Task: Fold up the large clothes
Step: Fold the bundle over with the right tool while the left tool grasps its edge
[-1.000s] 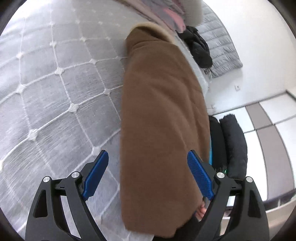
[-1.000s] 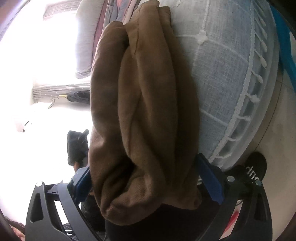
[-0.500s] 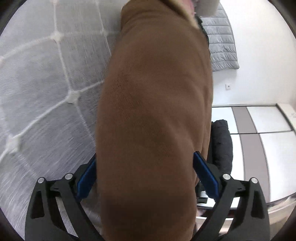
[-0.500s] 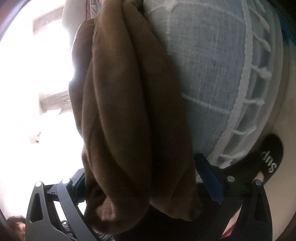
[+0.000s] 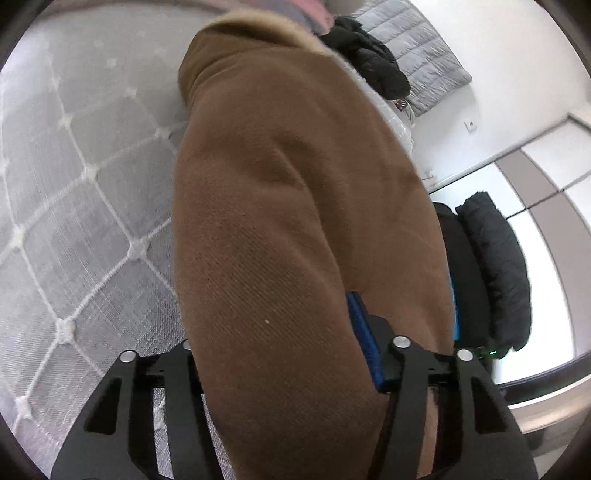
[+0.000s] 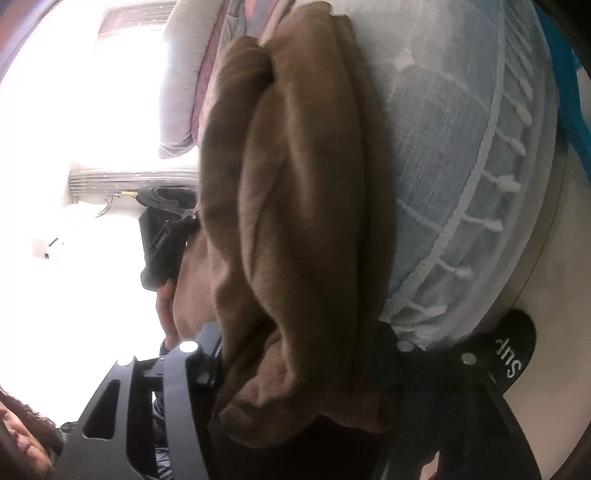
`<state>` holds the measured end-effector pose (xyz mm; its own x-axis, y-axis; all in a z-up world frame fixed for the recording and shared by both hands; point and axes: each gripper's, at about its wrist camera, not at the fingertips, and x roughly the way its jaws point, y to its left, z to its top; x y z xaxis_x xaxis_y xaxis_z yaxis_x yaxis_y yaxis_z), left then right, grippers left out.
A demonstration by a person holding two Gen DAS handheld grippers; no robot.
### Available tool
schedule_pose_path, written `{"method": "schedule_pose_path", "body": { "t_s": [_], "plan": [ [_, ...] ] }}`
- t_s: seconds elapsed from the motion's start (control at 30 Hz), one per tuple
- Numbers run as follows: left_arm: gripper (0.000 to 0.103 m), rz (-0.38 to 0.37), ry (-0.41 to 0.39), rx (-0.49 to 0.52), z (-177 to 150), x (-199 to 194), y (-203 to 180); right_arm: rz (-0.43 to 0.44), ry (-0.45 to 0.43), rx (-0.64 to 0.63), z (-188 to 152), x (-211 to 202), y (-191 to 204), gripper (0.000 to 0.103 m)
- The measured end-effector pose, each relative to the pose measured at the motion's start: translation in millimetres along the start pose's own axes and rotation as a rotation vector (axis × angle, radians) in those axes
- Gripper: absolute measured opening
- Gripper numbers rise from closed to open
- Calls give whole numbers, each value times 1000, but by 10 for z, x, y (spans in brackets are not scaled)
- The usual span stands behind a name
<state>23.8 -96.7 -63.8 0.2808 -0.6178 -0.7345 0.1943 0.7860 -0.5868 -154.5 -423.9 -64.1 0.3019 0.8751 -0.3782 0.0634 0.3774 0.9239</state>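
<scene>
Right in front of both cameras I've got the brown coat [image 5: 295,229], and it pretty much fills each view. My left gripper [image 5: 280,354] is clamped on a thick fold of it: one blue finger pad [image 5: 364,343] presses into the cloth on the right, the other finger is buried under the fabric on the left. From that grip the coat runs away toward the far side, ending in a lighter, fuzzy collar [image 5: 258,18]. It lies over the grey quilted bedspread [image 5: 81,184], the one with the white diamond stitching, which spreads out to the left.

My right gripper [image 6: 306,354] is squeezed onto the same coat [image 6: 295,184], here bunched into several long rolls with the ends spilling out near the lens. Both finger pads are hidden by cloth, but the black arms sit tight against the bundle on either side. To the right of the coat the edge of the bedspread [image 6: 461,166] curves down with its white tassel trim.

Other stuff around: a black puffy jacket [image 5: 495,266] at the right in the left view, another dark garment [image 5: 365,62] at the far end of the bed, and a black slipper [image 6: 513,350] with white lettering on the floor near the right gripper. Left side of the right view is blown out by window light.
</scene>
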Motion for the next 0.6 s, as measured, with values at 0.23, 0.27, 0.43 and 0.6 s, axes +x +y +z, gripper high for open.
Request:
{"method": "schedule_pose_path", "body": {
  "t_s": [0.23,0.27,0.43,0.6],
  "plan": [
    [45,27,-49,96,5,-322,-259,-65,0,-31,-35,-135,450,54],
    [45,19,-53,99,18,-370,-284,-70,-4,-47,-40,-157,533,54],
    [44,-1,-83,102,99,-664,-228,-66,-8,-122,-29,-60,845,54],
    [44,13,-121,89,186,-995,74,-60,32,-176,90,384,1099,54]
  ]
}}
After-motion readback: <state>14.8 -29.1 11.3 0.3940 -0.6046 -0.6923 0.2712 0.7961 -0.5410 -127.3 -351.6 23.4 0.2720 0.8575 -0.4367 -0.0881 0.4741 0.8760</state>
